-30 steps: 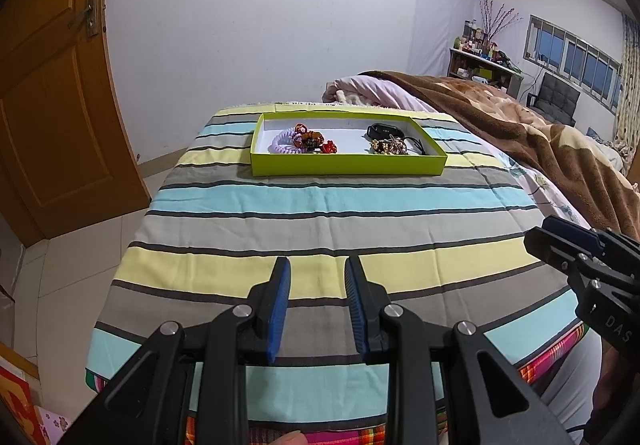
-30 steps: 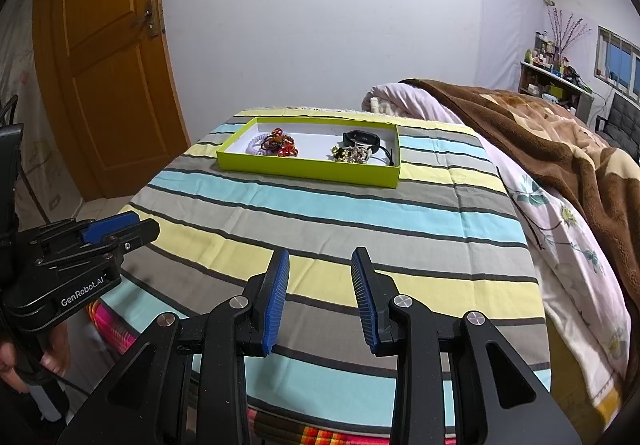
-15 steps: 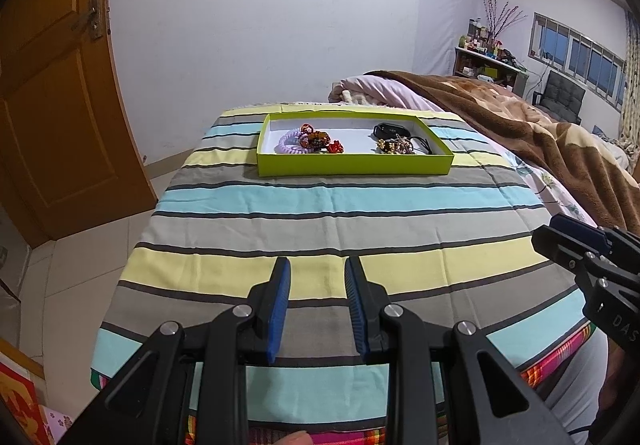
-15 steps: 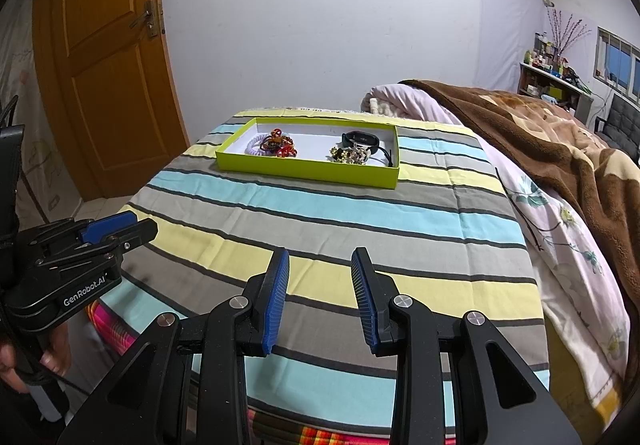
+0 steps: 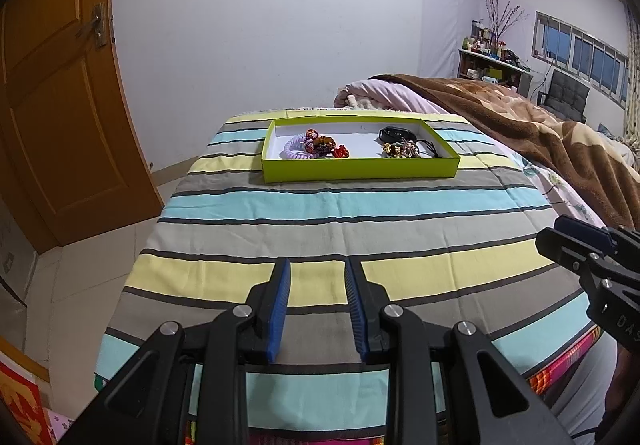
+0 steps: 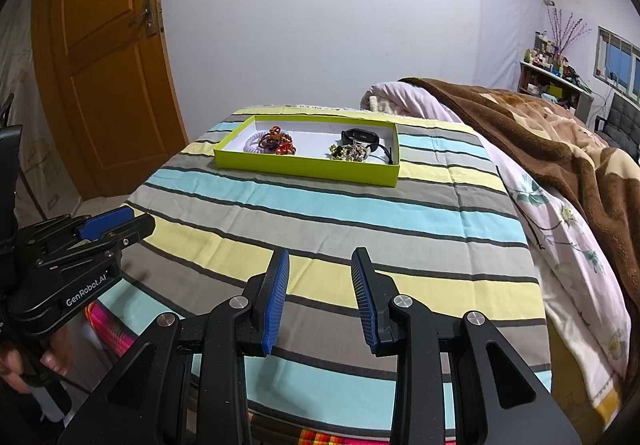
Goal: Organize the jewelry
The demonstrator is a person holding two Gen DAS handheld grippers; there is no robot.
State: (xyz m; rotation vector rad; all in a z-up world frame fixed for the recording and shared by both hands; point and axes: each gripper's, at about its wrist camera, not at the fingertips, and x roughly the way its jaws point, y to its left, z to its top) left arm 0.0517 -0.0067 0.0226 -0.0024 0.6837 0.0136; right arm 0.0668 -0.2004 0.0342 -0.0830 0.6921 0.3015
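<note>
Both grippers hung low over the near end of the striped cloth [image 5: 340,205], and neither had anything in it. In the left wrist view the left gripper [image 5: 314,265] filled the bottom centre of the frame, its blue-padded fingers [image 5: 280,297] spread with a clear gap and only cloth showing between them. The right gripper [image 6: 320,257] sat the same way at the bottom centre of its own view, fingers [image 6: 364,293] parted, nothing held.

Each camera caught the other tool too: the right gripper poked in from the right edge of the left view, and the left gripper came in from the left edge of the right view, the person's hand [image 6: 24,361] wrapped around its handle at the lower left.

The jewelry was well away from both, up in the middle of each frame. A shallow lime-green tray [image 5: 360,169] with a white floor lay flat on the far stripes. In its left half was a pale purple coil bracelet [image 5: 294,149] tangled with red and dark bead pieces [image 5: 324,145]. In its right half lay a black band [image 5: 396,133] touching a gold-toned beaded cluster [image 5: 400,150], with a thin dark cord trailing toward the tray's right wall.

A brown blanket [image 5: 520,117] was heaped along the right side, and a wooden door [image 5: 60,105] stood at the left.
</note>
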